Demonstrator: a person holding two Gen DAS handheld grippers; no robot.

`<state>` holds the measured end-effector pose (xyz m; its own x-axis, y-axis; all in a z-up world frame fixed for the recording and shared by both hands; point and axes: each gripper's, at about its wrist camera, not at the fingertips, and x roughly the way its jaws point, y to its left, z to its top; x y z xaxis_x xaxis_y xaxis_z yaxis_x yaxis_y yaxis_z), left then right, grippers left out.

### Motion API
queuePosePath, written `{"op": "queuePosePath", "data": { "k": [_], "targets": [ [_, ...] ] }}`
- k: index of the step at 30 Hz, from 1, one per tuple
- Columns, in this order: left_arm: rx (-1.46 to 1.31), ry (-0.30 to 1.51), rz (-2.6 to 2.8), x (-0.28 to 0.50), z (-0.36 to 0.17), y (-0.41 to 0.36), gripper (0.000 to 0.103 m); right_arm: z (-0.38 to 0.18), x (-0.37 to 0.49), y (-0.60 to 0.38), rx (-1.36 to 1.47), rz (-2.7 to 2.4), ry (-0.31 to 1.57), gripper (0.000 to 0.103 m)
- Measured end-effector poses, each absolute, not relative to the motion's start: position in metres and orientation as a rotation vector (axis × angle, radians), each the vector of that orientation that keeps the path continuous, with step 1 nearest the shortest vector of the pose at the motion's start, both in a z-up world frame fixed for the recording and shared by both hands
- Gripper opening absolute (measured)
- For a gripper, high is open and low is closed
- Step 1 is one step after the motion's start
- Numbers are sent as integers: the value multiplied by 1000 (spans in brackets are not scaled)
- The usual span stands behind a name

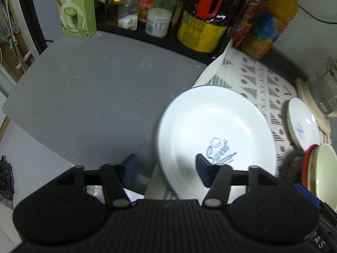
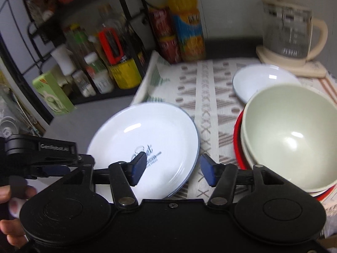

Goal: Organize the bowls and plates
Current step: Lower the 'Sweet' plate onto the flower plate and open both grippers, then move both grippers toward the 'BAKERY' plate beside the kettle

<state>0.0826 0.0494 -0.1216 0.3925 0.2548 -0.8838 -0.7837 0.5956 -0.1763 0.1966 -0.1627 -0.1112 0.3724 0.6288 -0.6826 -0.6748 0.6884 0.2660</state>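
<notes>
**Both grippers empty over the plate; sorting barely begun**

Left gripper (image 1: pixel 166 168) hangs spread wide and empty, its right finger over the near part of the big plate (image 1: pixel 214 130) and its left finger over the grey mat (image 1: pixel 84 97); the plate's rim lies between the two. Whether either pad touches the plate cannot be told. Right gripper (image 2: pixel 172 168) is also wide and empty, its left finger over the same plate's printed centre and its right finger over the patterned cloth (image 2: pixel 210 88) just beside the plate's edge. A hand (image 2: pixel 12 210) shows at the lower left of the right wrist view, on the other tool.

Ahead and right of the left gripper, a small plate (image 1: pixel 303 122) sits apart on the cloth, near the kettle (image 1: pixel 322 88). To the right of the right gripper, close by, a pale bowl (image 2: pixel 292 135) sits nested in a red bowl (image 2: pixel 238 135), so that pair looks already stacked. The big plate lies partly on the cloth and partly on the mat, with what may be a second rim beneath it; I cannot be sure.

Judging from this, the bowls are grouped, while the two plates lie well apart and are yet to be stacked. Little seems finished beyond the bowls.
</notes>
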Motion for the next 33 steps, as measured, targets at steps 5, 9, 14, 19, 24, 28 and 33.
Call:
{"op": "queuePosePath", "data": {
  "k": [5,9,14,19,24,28,33],
  "targets": [
    [-642,903,714,82,-105,28,75,-96,195,-189,-38,823,770,77],
    [-629,877,703,84,-96,10,77,-88,197,-217,-10,794,729,86],
    [-615,853,669,95,-87,-13,78,-81,202,-253,16,729,693,94],
    [-595,836,619,110,-79,-37,78,-78,210,-283,45,658,684,97],
    [-577,833,568,126,-75,-57,79,-79,220,-301,68,604,687,100],
    [-564,835,537,141,-75,-66,79,-81,227,-311,81,581,693,100],
    [-561,837,499,160,-76,-72,79,-82,245,-319,90,551,702,101]
  ]
}}
